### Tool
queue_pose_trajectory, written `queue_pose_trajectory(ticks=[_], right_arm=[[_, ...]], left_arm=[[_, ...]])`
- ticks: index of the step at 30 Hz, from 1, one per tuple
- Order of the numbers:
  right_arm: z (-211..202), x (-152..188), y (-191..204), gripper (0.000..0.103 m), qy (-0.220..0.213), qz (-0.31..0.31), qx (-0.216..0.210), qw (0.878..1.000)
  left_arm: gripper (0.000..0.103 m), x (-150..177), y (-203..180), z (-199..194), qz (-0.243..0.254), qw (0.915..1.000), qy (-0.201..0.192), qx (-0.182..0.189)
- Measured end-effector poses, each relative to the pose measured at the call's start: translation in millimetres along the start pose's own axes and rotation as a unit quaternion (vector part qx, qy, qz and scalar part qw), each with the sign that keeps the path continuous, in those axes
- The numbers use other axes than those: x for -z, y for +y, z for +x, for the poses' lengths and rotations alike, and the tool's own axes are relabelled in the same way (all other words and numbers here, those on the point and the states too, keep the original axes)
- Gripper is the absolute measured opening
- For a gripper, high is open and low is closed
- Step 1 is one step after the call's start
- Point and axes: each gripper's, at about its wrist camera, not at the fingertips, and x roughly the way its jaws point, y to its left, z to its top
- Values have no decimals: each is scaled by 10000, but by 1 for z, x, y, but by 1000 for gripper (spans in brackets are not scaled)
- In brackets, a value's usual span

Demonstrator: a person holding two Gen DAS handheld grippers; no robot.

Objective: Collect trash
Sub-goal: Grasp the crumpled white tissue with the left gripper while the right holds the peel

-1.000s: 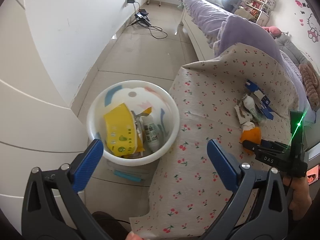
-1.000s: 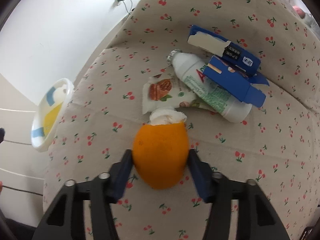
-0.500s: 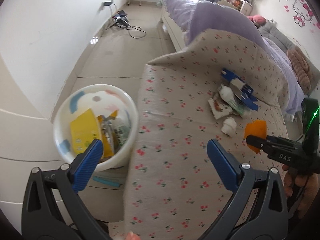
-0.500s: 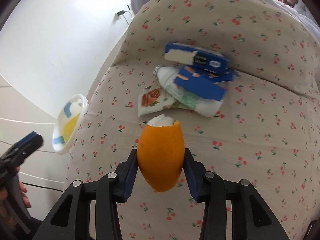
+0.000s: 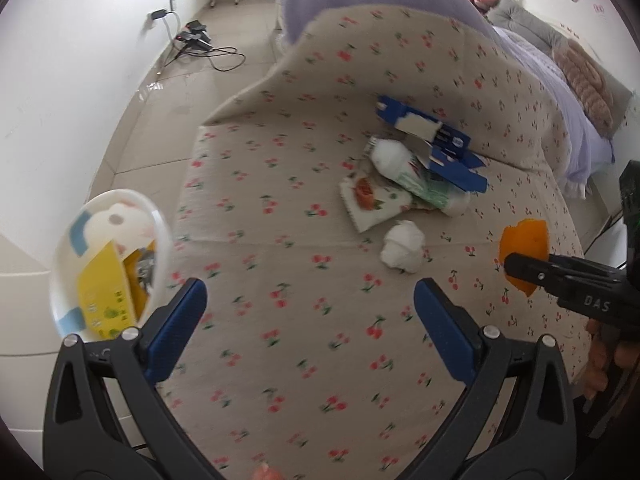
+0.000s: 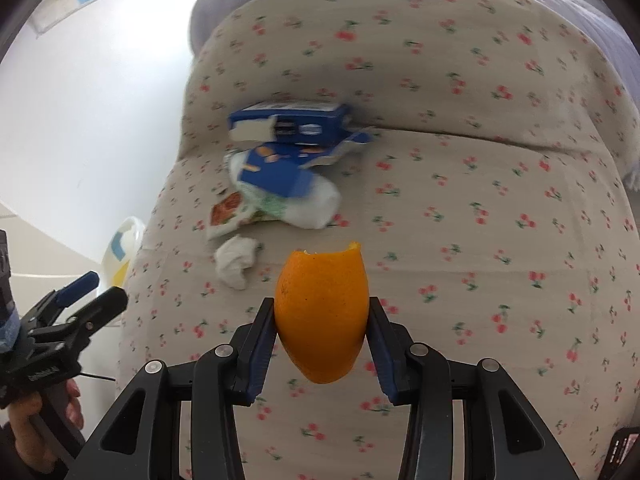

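The big sofa seat with the cherry-print cloth [image 5: 304, 304] carries everything. Off its left edge, down on the floor, stands the round white plastic bin [image 5: 106, 268], already holding a yellow packet. Near the seat's back lies a trash pile: a torn blue cardboard box [image 5: 432, 140], a white plastic bottle [image 5: 404, 168] and a flat snack wrapper [image 5: 372, 204]. Just in front of that pile sits a small crumpled white tissue [image 5: 402, 246].

The left gripper [image 5: 308, 316] hangs wide open and empty above the seat. The right gripper [image 6: 322, 340] is clamped on a curved orange peel [image 6: 322, 312], lifted off the cloth. The peel looks light and bendy (probably a bit slick), so squeezing its two sides across the middle seems best.
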Motion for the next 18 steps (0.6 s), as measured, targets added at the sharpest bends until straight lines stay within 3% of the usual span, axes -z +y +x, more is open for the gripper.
queue_pose_trajectory(ticks=[4, 10, 13, 18], right_arm=[[-5, 1, -20, 45, 39, 143, 48, 9999], [-4, 1, -38, 45, 109, 309, 79, 9994], [-7, 0, -44, 45, 103, 330, 70, 9994], [-7, -2, -41, 45, 54, 308, 35, 9995]], left_arm=[[103, -4, -24, 18, 234, 9996, 81, -102], [102, -9, -51, 39, 264, 9995, 151, 77], [90, -11, -59, 49, 243, 9991, 235, 264], [55, -10, -63, 63, 194, 9983, 327, 451]])
